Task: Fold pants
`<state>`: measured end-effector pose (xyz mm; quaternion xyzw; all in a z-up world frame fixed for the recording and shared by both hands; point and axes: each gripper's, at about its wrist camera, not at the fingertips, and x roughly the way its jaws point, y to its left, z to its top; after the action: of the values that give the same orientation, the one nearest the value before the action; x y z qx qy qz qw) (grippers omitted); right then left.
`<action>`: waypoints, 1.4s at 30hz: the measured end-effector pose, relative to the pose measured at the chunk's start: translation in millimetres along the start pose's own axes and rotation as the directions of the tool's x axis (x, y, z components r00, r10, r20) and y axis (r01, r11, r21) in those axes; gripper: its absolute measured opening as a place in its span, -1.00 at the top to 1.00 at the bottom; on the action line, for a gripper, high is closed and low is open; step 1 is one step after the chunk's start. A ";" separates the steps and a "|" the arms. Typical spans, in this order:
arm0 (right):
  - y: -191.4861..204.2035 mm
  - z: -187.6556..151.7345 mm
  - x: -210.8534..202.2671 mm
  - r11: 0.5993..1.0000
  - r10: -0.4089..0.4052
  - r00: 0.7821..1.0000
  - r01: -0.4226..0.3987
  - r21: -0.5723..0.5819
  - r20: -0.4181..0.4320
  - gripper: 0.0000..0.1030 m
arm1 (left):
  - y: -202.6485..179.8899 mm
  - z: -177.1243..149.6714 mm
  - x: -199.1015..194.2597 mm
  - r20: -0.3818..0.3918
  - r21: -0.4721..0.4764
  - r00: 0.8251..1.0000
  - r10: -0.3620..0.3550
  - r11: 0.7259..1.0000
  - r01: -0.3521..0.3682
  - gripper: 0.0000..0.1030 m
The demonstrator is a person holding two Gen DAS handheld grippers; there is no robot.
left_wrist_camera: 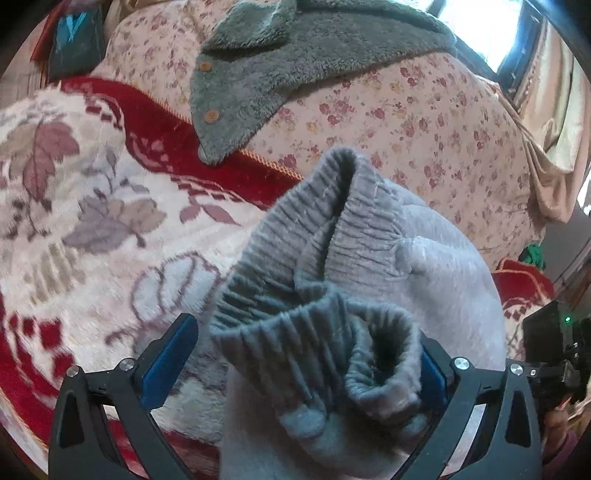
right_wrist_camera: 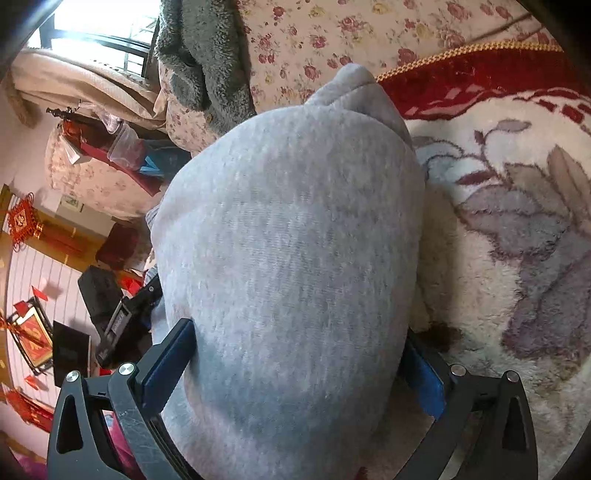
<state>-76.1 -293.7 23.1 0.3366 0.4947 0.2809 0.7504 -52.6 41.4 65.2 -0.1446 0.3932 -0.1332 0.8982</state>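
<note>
On the bed, over a red-and-cream floral blanket (left_wrist_camera: pixel 92 229), lies a bunch of light grey fleece pants (left_wrist_camera: pixel 436 280). Ribbed elastic waistband (left_wrist_camera: pixel 314 266) is crumpled and curled, facing the left wrist camera.

Left gripper (left_wrist_camera: pixel 303 358): jaws spread wide, blue pads either side of the waistband bunch. Right-side pad looks to touch the fabric, left-side pad stands clear of it, so no pinch.

Right gripper (right_wrist_camera: pixel 295 365): also spread wide, grey pants (right_wrist_camera: pixel 288 240) bulging up between the fingers (right_wrist_camera: pixel 170 365) and filling most of the view. Cloth sits against both blue pads; can't tell whether they're actually pressing it.

Behind the pants: pink flowered quilt (left_wrist_camera: pixel 424 122) with a grey-green fleece jacket (left_wrist_camera: pixel 280 62), wooden buttons, draped across it. Window (right_wrist_camera: pixel 96 26) and curtain off to the side in the right wrist view.
</note>
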 end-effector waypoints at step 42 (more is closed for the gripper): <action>-9.9 -17.3 -118.0 0.999 -0.040 0.986 0.038 0.016 0.160 -0.72 | -117.6 -5.0 7.6 -0.084 -0.016 0.973 -0.214 0.977 0.214 -0.16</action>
<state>-133.0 -384.9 75.7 0.3533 0.4411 0.2348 0.7909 -66.2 -70.6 99.8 -0.1834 0.4138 -0.2339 0.8605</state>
